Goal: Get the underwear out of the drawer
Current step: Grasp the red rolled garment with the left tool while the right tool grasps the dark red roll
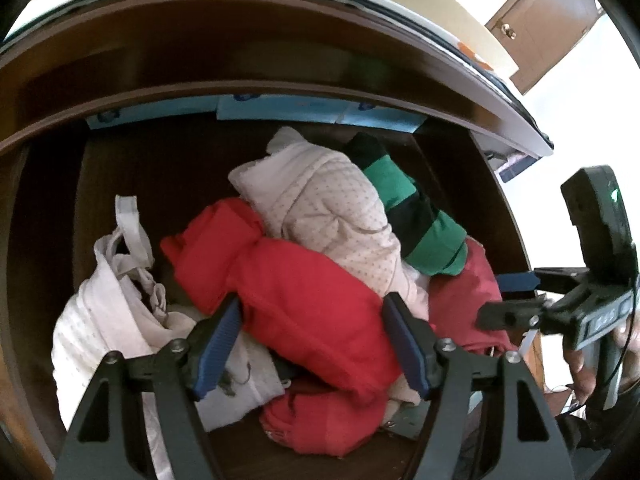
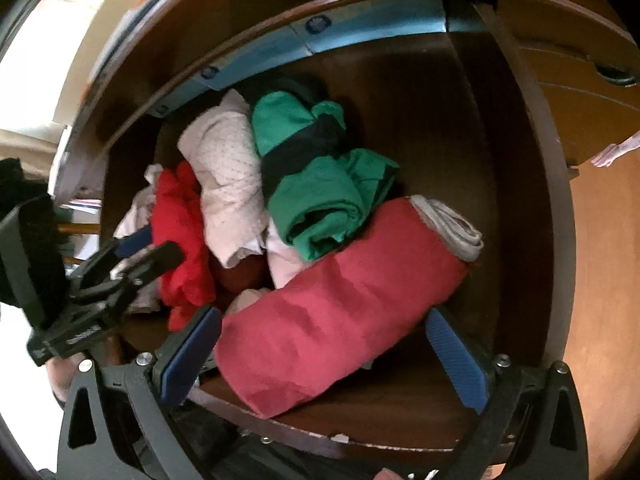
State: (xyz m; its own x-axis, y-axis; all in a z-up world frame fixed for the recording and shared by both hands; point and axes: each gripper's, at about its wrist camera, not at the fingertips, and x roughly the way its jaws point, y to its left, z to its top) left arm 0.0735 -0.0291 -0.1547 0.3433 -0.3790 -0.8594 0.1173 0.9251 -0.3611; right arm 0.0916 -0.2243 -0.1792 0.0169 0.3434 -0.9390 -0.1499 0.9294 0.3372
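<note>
An open dark wooden drawer (image 1: pixel 132 168) holds rolled underwear in a heap: a bright red roll (image 1: pixel 304 300) at the front, a white dotted one (image 1: pixel 332 208) behind it, a green-and-black striped one (image 1: pixel 420 216) beside that, and a dull red roll (image 2: pixel 332 304) lying slantwise.

Both views look steeply down into the open dark-brown wooden drawer (image 1: pixel 48 184) from close above its front edge. The left wrist camera sits over the left part, facing the bright red rolled cloth (image 1: pixel 304 296), with the other black tool at its right border. The right wrist camera sits over the right part, above the dull pinkish-red rolled cloth (image 2: pixel 340 300). Both share the green-and-black striped roll (image 1: pixel 420 220) and white dotted bundle (image 2: pixel 228 176).
</note>
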